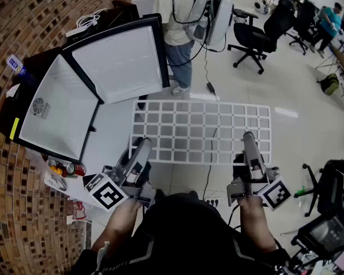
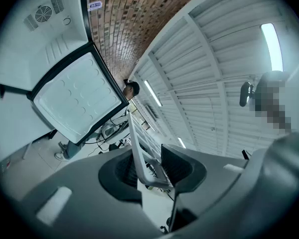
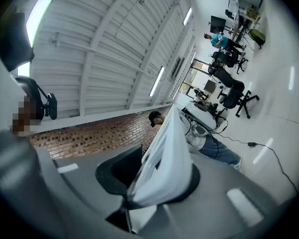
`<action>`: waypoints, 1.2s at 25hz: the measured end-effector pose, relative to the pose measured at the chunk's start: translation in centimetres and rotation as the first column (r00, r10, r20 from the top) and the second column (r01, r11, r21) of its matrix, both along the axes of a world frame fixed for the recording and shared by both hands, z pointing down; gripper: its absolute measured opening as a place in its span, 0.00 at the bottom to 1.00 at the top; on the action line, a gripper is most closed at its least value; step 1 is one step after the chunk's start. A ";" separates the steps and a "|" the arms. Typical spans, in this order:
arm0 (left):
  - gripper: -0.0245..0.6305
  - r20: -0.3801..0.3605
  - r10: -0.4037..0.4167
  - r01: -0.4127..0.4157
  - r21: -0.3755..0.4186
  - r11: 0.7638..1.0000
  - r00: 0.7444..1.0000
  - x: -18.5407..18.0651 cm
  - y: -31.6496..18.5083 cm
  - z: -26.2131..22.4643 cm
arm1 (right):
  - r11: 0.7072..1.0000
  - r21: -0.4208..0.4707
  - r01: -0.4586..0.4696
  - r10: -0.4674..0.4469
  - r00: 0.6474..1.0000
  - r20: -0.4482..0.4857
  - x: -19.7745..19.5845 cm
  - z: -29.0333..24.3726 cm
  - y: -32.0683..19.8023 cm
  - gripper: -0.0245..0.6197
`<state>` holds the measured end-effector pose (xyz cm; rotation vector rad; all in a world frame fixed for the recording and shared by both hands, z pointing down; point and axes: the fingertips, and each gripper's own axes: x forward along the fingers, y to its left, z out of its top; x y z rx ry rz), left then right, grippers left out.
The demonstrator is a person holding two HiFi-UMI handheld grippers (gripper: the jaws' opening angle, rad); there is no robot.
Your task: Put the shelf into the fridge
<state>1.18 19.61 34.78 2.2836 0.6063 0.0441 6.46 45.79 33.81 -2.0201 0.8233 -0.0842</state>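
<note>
Before the open fridge, head view: shelf (image 1: 202, 125) held level in the air beside the fridge (image 1: 57, 107), not yet inside; the whole insertion remains to be done.
Left gripper view: left gripper (image 2: 149, 169) jaws stand wide, clamped on the shelf's edge bar; fridge ledges not discernible.
Right gripper view: right gripper (image 3: 157, 180) jaws partly apart, gripping the shelf rim; fridge out of frame, rim blurred.

Counting now: one white shelf (image 1: 200, 132), one fridge (image 1: 57, 105) at the left. Two grippers: left gripper (image 1: 143, 145), right gripper (image 1: 249, 137). Far off, one standing person (image 1: 180, 33) and one seated person (image 1: 331, 17). Two black office chairs: nearer chair (image 1: 253, 36), farther chair (image 1: 301, 15).
</note>
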 end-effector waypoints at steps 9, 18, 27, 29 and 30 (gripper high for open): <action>0.21 0.005 -0.056 0.056 0.014 0.998 0.998 -1.5 1.2 0.3 | 0.997 -0.002 0.071 -0.071 0.997 -0.011 0.1 0.0 0.6 0.19; 0.21 0.039 -0.176 0.175 0.010 0.984 0.984 -1.1 -0.9 1.0 | 0.982 -0.012 0.189 -0.189 0.982 0.000 3.4 0.6 -2.4 0.18; 0.21 0.002 -0.318 0.318 0.020 0.948 0.948 -1.3 -7.5 0.7 | 0.943 -0.036 0.332 -0.332 0.943 -0.012 7.0 0.0 -10.9 0.19; 0.22 -0.009 -0.348 0.348 0.035 0.937 0.937 -2.2 -9.6 0.7 | 0.928 -0.039 0.370 -0.371 0.928 -0.024 7.0 -0.1 -13.8 0.19; 0.22 -0.008 -0.365 0.365 0.037 0.930 0.931 -2.8 -10.8 0.7 | 0.920 -0.039 0.390 -0.391 0.920 -0.026 6.9 -0.2 -15.3 0.19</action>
